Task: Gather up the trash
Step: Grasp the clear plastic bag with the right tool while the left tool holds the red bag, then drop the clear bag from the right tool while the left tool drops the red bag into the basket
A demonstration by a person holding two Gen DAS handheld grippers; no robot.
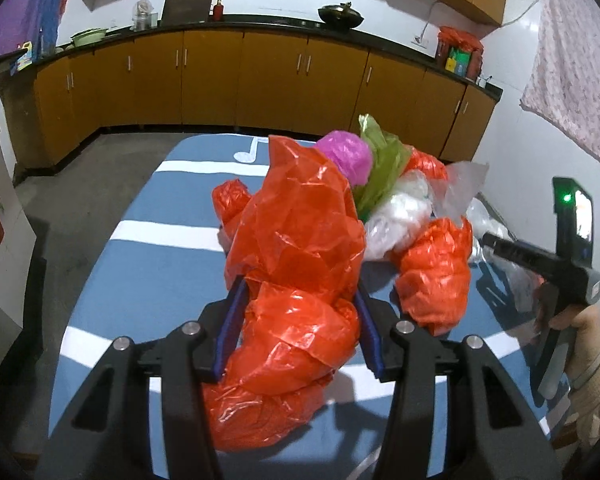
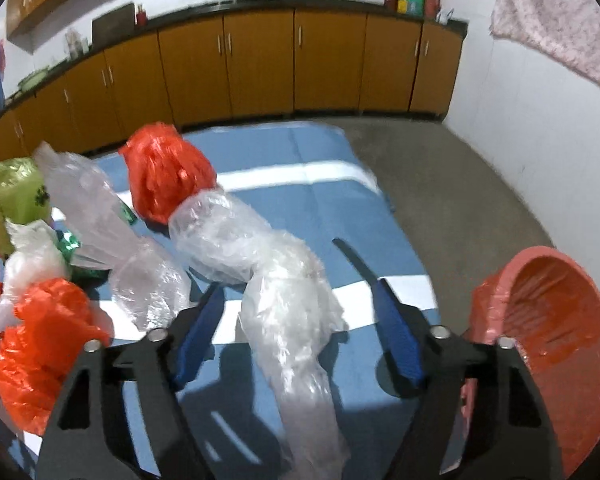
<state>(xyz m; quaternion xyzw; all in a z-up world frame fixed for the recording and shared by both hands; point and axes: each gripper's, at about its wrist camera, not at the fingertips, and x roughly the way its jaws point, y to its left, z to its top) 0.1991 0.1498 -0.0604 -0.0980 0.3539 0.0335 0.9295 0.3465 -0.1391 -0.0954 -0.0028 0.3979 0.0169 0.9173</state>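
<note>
Our left gripper (image 1: 296,332) has its jaws clamped on the red bag (image 1: 296,264); the right gripper (image 2: 296,332) has its jaws apart, straddling the clear bag (image 2: 276,280) for transfer to the bin (image 2: 556,344).

Left gripper (image 1: 298,330) angled down, pads clamped on load — right gripper (image 2: 300,320) angled down, jaws apart.

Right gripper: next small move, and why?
Probably close the jaws further. The right gripper straddles the clear plastic bag on the blue cloth, but its right pad is not yet touching. The bag must be pinched before going to the red bin beside it.
</note>
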